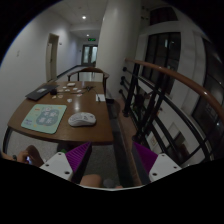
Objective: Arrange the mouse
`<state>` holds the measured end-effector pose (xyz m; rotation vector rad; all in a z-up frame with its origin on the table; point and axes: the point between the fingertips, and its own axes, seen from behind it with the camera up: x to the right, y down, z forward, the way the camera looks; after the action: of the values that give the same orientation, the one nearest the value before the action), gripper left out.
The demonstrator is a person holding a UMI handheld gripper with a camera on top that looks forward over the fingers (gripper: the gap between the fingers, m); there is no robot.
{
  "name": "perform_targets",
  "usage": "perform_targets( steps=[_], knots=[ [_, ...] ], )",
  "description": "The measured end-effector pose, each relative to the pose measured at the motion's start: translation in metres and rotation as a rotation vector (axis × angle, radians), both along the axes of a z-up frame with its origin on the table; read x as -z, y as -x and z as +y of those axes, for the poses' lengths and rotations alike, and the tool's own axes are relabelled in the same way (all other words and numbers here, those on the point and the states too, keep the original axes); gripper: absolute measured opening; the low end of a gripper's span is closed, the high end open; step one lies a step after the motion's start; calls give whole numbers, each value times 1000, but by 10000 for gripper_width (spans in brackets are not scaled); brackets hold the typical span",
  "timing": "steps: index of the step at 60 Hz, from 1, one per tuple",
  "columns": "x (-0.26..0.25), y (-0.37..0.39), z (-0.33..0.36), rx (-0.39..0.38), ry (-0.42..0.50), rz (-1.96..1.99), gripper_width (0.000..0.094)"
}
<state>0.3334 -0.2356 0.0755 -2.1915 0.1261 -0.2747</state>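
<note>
The mouse (82, 119) sits on the wooden table (60, 130), just beside a pale mat (43, 118) and a bit ahead of the gripper (110, 160), off to one side of its fingers. Looks like a light, hard plastic shell – probably slick on top, so I'd pinch it across the flanks, low down. Gripper's spread wide with nothing between the purple pads (80, 155) – a railing (150, 100) runs along the table's far side
</note>
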Motion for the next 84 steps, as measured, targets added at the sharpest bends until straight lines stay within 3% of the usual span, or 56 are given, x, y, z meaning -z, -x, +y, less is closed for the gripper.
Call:
perform_targets(
  steps=[6, 20, 26, 56, 57, 62, 69, 80, 84],
  knots=[
    [12, 11, 5, -35, 10, 42, 821],
    [58, 95, 82, -192, -20, 188, 816],
    [77, 138, 119, -225, -4, 228, 822],
    [94, 119, 278, -97, 23, 143, 818],
    [94, 119, 283, -88, 20, 147, 807],
    [95, 110, 295, -39, 16, 144, 538],
    [94, 110, 299, -45, -4, 161, 366],
    [72, 101, 277, 1, -53, 126, 333],
    [41, 128, 265, -34, -89, 134, 334]
  ],
)
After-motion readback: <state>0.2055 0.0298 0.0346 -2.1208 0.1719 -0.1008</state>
